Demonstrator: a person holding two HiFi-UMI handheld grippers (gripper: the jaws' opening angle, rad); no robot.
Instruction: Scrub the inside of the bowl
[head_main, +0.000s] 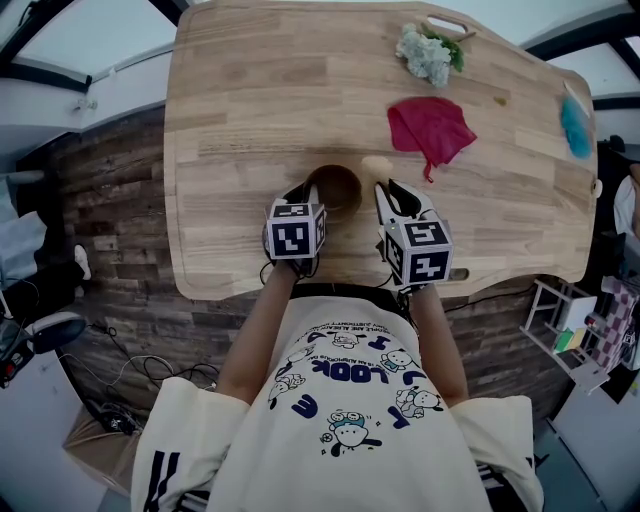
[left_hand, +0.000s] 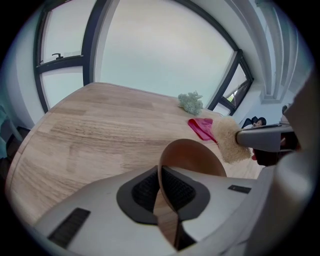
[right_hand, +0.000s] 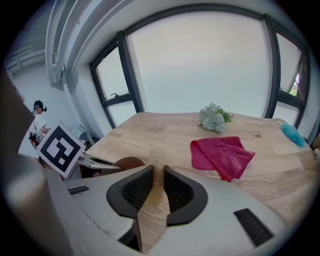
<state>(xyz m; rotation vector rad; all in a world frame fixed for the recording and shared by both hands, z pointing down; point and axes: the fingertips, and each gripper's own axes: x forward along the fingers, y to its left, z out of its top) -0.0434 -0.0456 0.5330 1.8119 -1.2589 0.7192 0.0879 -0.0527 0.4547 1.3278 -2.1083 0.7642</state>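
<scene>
Brown round wooden bowl (head_main: 336, 188) sat near-middle on the pale wood table (head_main: 250, 100), rim pinched in your left gripper's (left_hand: 162, 192) narrow jaws. Your right gripper (right_hand: 157, 182) clamped a beige fibrous scrubber (right_hand: 159, 161) just right of it, outside. Best move was: brace rim, sweep scrubber inside w/ firm circles.

The left gripper (left_hand: 161, 189) pinches the rim of a tilted brown bowl (left_hand: 192, 156). Just right of the bowl, the right gripper (left_hand: 241, 138) holds a beige scrub pad (left_hand: 229, 141). A pink cloth (left_hand: 201, 128) lies farther away.
</scene>
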